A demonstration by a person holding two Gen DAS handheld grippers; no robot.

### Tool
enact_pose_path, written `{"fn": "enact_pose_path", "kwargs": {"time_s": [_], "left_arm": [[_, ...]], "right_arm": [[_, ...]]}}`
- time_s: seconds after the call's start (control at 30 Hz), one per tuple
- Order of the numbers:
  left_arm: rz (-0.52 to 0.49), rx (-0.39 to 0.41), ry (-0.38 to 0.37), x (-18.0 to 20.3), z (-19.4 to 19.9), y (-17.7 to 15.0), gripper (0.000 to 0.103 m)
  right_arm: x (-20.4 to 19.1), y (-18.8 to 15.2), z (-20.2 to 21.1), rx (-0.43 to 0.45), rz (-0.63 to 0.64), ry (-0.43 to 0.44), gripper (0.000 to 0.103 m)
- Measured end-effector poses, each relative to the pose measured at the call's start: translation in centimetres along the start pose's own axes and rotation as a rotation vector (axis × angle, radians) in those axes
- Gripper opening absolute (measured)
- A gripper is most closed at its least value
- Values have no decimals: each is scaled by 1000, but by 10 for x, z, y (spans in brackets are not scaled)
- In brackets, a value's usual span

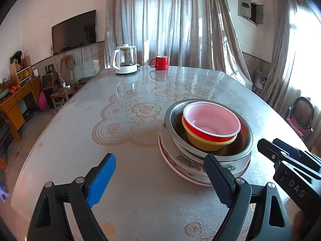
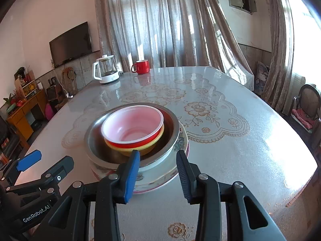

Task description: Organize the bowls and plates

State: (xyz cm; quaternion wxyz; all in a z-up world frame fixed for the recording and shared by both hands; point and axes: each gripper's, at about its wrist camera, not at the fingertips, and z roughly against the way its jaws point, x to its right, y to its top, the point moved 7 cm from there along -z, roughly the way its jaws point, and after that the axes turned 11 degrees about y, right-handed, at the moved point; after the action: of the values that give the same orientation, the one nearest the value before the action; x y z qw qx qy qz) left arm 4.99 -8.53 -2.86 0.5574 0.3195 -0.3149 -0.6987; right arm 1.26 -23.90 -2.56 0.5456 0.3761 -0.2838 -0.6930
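The stack of bowls and plates point(image 1: 206, 140) is shown on the near part of the table point(image 1: 120, 160), with nothing gripping it. The left gripper point(image 1: 160, 180) is seen with its fingers point(image 1: 101, 180) spread wide and released; only bare table lies between them, and the dark right-hand finger overlaps the near left edge of the stack in the left wrist view, though contact cannot be judged. The right gripper point(image 2: 158, 178) is held just in front of the stack with its fingers point(image 2: 131, 177) partly apart and closed on nothing.

Within the stack, a red bowl point(image 2: 132, 128) with a white interior is nested in a yellow bowl point(image 2: 140, 149), both inside a metal bowl point(image 2: 94, 140), which rests on a floral bowl point(image 2: 160, 166) and a pink-rimmed plate point(image 1: 180, 172).

At the far edge of the table, a white kettle point(image 1: 125, 60) and a red mug point(image 1: 160, 62) are seen, well apart from the stack. Curtains point(image 1: 170, 20) and a wall-mounted television point(image 1: 74, 31) form the background.
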Motion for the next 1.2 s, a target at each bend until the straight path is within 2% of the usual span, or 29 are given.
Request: {"fn": "enact_pose_path", "kwargs": {"time_s": [1.2], "left_arm": [[-7, -11, -8, 2, -1, -3, 91]], "right_arm": [[1, -1, -1, -6, 0, 5, 38]]}}
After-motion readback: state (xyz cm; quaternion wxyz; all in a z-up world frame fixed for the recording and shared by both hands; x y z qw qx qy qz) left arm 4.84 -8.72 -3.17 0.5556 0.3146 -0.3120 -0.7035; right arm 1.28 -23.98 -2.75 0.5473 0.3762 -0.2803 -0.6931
